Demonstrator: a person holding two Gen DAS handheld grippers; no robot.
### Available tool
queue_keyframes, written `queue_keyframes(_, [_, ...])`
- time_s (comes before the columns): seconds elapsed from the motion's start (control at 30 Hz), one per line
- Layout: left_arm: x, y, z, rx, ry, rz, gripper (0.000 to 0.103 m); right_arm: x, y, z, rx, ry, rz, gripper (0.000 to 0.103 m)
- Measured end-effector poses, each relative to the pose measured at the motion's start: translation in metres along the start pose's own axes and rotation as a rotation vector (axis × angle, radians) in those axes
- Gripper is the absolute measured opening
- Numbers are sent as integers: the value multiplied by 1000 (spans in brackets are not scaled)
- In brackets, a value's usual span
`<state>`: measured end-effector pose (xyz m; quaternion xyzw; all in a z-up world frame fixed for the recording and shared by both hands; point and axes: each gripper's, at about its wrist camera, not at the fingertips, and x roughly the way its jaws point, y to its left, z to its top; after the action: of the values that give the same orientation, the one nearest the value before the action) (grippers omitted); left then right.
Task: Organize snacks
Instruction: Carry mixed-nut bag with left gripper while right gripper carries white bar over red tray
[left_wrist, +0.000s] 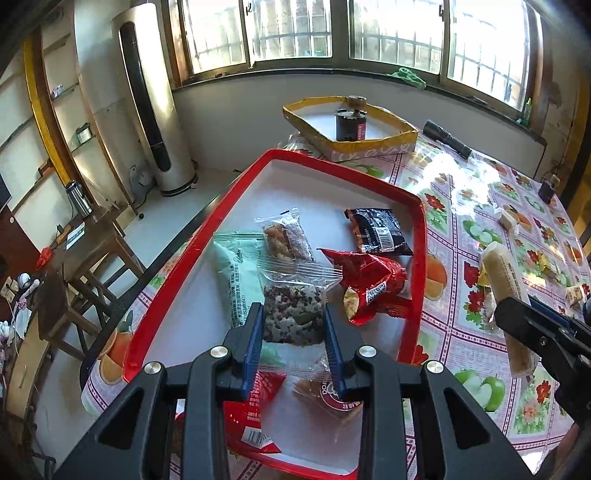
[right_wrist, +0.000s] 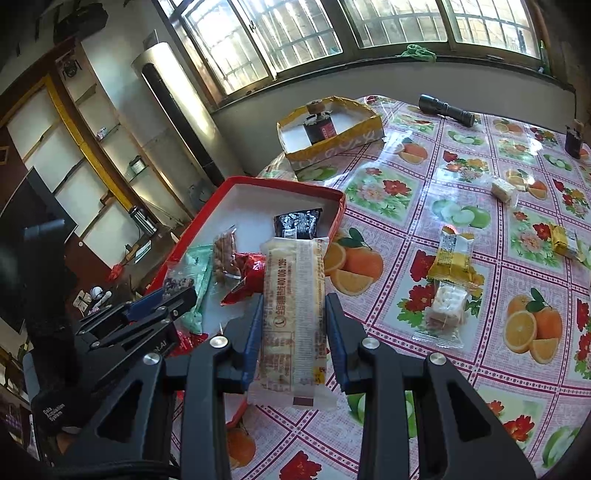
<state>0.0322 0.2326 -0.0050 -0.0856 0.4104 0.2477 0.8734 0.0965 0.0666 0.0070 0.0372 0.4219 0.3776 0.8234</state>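
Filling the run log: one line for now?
left gripper: shut on mixed-nut pack | right gripper: shut on long pale bar | red tray: part-filled

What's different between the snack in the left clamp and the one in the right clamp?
The left gripper holds a clear packet of dark mixed nuts and seeds, short and squarish; the right gripper holds a long pale wrapped bar with printed text. The nut packet hangs over the red tray; the bar lies across the tray's edge, partly above the tablecloth. Both are sealed snacks pinched between blue pads.
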Motion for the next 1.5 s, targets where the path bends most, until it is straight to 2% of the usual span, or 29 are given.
queue_keyframes(0.4, [7, 18, 11, -42, 8, 19, 31, 11, -9, 5, 26, 16, 6, 35])
queue_keyframes(0.87, [17, 32, 37, -62, -23, 95, 31, 52, 12, 43, -11, 20, 37, 35])
queue_keyframes(1.23, [39, 37, 55, -80, 7, 109, 31, 85, 22, 74, -23, 36, 38, 35])
queue_keyframes(1.5, [55, 40, 60, -95, 49, 121, 31, 116, 27, 83, -31, 67, 45, 35])
